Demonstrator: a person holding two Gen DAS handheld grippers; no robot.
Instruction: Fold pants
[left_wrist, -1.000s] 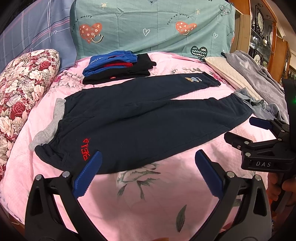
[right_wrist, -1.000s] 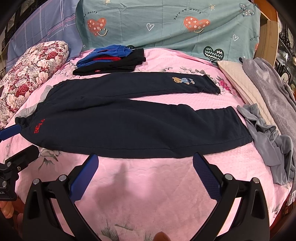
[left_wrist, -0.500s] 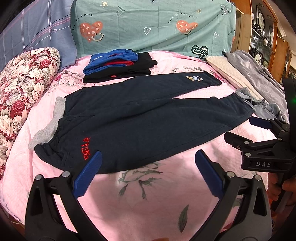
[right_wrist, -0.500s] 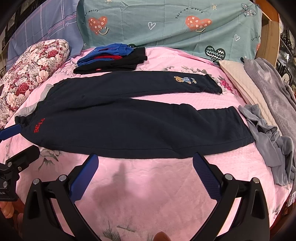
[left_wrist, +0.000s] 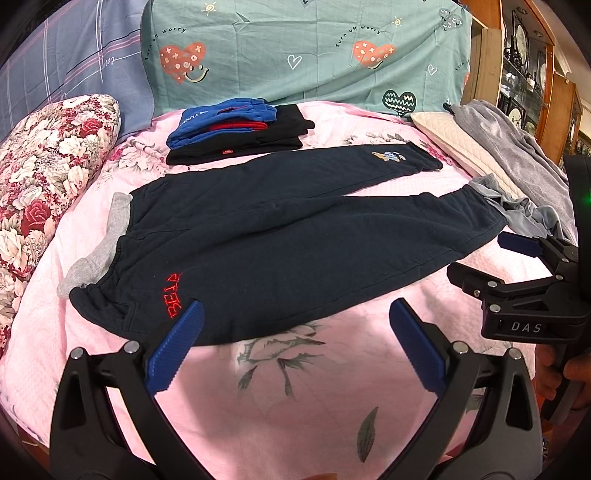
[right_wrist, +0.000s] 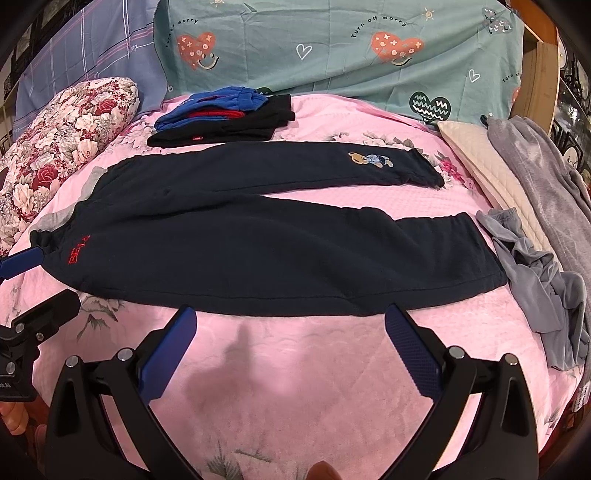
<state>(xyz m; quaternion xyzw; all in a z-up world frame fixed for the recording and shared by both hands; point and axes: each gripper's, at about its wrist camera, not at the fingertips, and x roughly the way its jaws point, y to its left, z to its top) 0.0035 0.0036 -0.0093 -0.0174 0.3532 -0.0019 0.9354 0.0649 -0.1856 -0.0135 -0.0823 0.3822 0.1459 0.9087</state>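
Both grippers edged nearer the pants (left_wrist: 280, 236) spread on the bed (left_wrist: 295, 387).

Slight forward creep of both views toward the pants (left_wrist: 280, 236).

Both my grippers are just hanging side by side at the near edge, pointing toward the far side. Left gripper (left_wrist: 295, 339) has its blue-padded jaws spread wide, nothing between them. Right gripper (right_wrist: 290, 339) is the same, jaws wide apart and holding nothing. From the left cam I can see my right hand (left_wrist: 557, 373) wrapped around its handle.
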